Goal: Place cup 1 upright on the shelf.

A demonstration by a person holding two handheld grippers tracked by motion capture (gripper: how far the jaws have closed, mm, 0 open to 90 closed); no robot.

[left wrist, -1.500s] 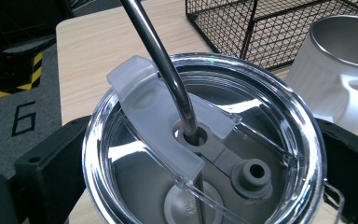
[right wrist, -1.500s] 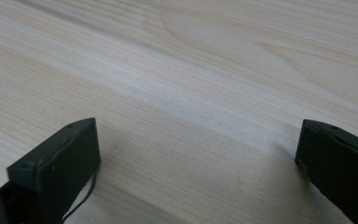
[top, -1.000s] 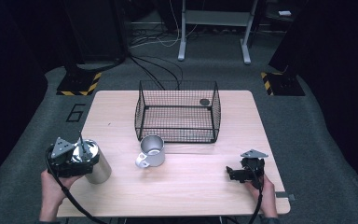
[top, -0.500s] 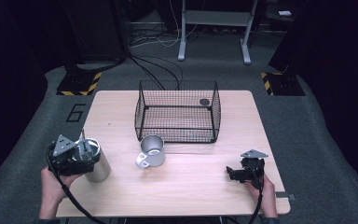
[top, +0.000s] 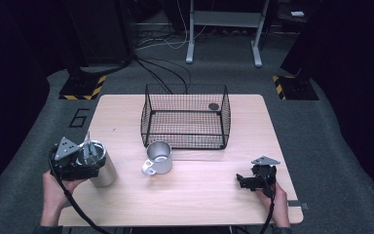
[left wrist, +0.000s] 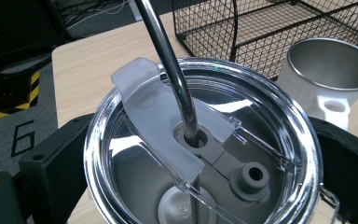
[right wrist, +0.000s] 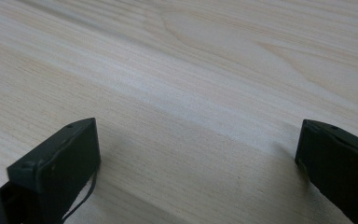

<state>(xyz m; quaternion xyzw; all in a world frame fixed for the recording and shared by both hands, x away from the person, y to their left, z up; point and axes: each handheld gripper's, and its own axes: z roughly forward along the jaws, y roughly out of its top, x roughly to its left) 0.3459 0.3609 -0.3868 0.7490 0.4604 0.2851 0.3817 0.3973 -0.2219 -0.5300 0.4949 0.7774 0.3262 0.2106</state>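
A steel tumbler [top: 106, 173] with a clear lid [left wrist: 144, 140] and a bent metal straw [left wrist: 168, 51] stands at the table's left front. My left gripper [top: 91, 155] is shut on its top, with one black jaw pressed to each side of the rim in the left gripper view [left wrist: 200, 154]. A steel mug [top: 159, 157] with a white handle stands upright and empty just to the right [left wrist: 328, 65]. My right gripper [top: 243, 180] rests low at the right front, open, with bare wood between its jaws [right wrist: 198, 158].
A black wire basket [top: 185, 139] stands at the back middle of the wooden table [top: 199, 195], right behind the mug [left wrist: 261, 28]. A small dark disc [top: 214, 106] lies in its far right corner. Dark floor, cables and stands surround the table.
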